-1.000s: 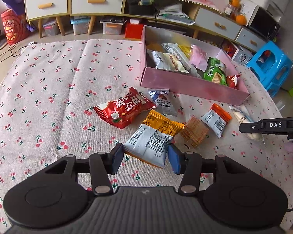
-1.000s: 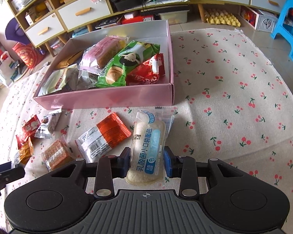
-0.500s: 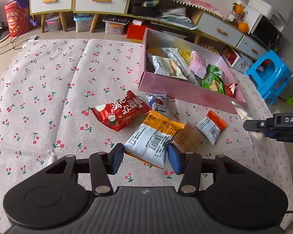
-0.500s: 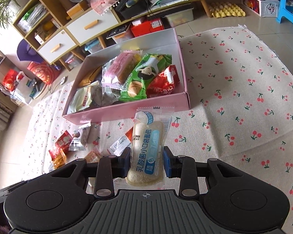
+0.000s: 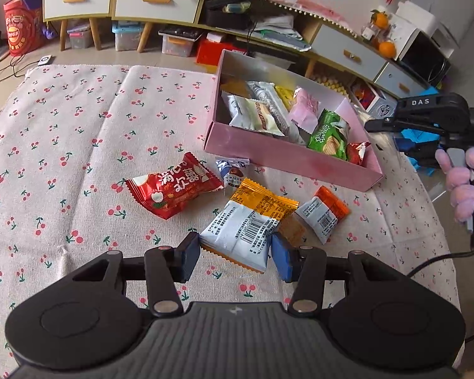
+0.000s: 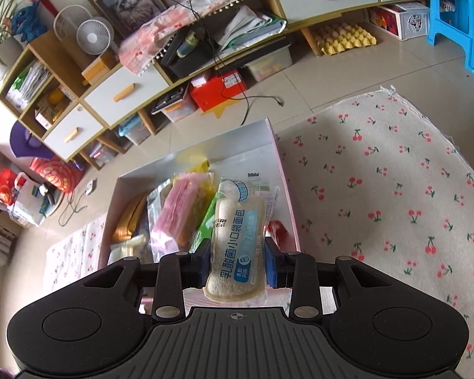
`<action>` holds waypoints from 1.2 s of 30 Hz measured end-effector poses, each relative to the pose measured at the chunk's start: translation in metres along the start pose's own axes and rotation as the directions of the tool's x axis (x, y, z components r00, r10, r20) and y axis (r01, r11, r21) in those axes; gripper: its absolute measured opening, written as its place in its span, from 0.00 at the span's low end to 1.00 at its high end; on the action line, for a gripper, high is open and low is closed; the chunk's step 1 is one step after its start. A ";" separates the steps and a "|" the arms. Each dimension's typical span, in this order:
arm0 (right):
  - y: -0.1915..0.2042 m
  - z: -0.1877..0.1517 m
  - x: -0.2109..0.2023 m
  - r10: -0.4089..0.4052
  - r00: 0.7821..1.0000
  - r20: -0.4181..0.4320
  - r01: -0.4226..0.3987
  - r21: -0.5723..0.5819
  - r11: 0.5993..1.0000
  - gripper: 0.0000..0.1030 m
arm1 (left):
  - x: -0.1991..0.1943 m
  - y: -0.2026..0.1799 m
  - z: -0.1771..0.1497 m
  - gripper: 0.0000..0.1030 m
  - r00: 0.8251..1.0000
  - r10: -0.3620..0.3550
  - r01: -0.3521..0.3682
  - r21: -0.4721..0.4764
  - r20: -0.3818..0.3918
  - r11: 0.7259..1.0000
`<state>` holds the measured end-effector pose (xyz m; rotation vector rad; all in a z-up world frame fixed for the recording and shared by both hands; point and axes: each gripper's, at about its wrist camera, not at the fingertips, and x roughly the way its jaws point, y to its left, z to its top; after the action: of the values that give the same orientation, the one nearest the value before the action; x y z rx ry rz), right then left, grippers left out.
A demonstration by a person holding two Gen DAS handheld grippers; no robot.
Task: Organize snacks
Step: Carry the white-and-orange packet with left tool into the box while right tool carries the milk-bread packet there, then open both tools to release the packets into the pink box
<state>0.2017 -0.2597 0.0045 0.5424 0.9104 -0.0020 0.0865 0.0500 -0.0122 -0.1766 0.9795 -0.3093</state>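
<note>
My left gripper (image 5: 235, 257) is shut on a white and orange snack packet (image 5: 248, 224) and holds it above the cherry-print cloth (image 5: 79, 158). My right gripper (image 6: 238, 267) is shut on a clear-wrapped bread packet (image 6: 237, 243) and holds it over the right end of the pink box (image 6: 281, 170). The pink box (image 5: 287, 158) holds several snacks. The right gripper also shows in the left wrist view (image 5: 426, 120), raised beside the box's right end. A red packet (image 5: 172, 189), a small blue-white packet (image 5: 232, 173), an orange-grey packet (image 5: 324, 213) and a brown cracker pack (image 5: 292, 229) lie on the cloth.
A low cabinet with drawers (image 5: 154, 3) and storage bins stands behind the cloth. A blue stool (image 6: 458, 15) stands at the far right. The cloth's edge (image 6: 426, 117) runs to the right of the box.
My right gripper has risen with the bread packet and moved from the cloth in front of the box to above its right end. My left gripper has lifted slightly with its packet.
</note>
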 end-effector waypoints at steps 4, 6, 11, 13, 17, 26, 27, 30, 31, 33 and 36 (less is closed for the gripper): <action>0.002 0.018 0.016 -0.010 1.000 0.015 0.010 0.008 1.000 0.32 | 0.001 -0.004 0.002 0.44 1.000 -0.017 0.017 -0.003 0.009 1.000; 0.004 0.025 0.024 -0.012 1.000 0.025 0.012 0.000 1.000 0.32 | 0.003 -0.006 0.003 0.44 1.000 -0.022 0.022 -0.003 0.011 1.000; 0.006 0.031 0.036 -0.005 0.999 0.046 0.006 -0.009 1.000 0.32 | 0.008 -0.010 0.004 0.44 1.000 -0.027 0.027 -0.001 0.007 1.000; 0.004 0.031 0.038 0.006 0.998 0.058 -0.006 0.001 1.000 0.35 | 0.010 -0.012 0.003 0.44 1.000 -0.029 0.029 0.002 0.010 1.000; 0.000 0.027 0.037 0.047 0.997 0.061 -0.047 0.004 0.999 0.47 | 0.012 -0.016 0.003 0.44 0.999 -0.035 0.034 0.016 0.023 0.999; -0.008 0.011 0.018 0.089 0.994 0.057 -0.086 -0.062 0.994 0.64 | 0.016 -0.035 0.006 0.44 0.998 -0.033 0.030 0.060 0.058 0.998; -0.009 0.009 0.015 0.100 0.994 0.053 -0.096 -0.063 0.993 0.64 | 0.015 -0.036 0.008 0.44 0.997 -0.029 0.024 0.068 0.071 0.997; -0.008 0.008 0.009 0.129 0.990 0.047 -0.124 -0.094 0.988 0.67 | 0.015 -0.039 0.019 0.44 0.994 -0.015 0.007 0.075 0.108 0.997; -0.007 0.010 0.007 0.122 0.991 0.051 -0.116 -0.100 0.988 0.67 | 0.016 -0.040 0.023 0.44 0.993 -0.011 0.002 0.074 0.119 0.997; -0.005 0.011 0.004 0.129 0.990 0.065 -0.120 -0.118 0.986 0.68 | 0.020 -0.041 0.032 0.44 0.990 0.005 -0.016 0.072 0.140 0.997; -0.001 0.012 0.005 0.146 0.988 0.052 -0.136 -0.161 0.977 0.70 | 0.030 -0.045 0.048 0.45 0.984 0.030 -0.042 0.065 0.173 0.997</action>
<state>0.2132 -0.2643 0.0064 0.4562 0.8007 0.1794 0.1343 -0.0021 0.0028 -0.1208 0.7994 -0.2892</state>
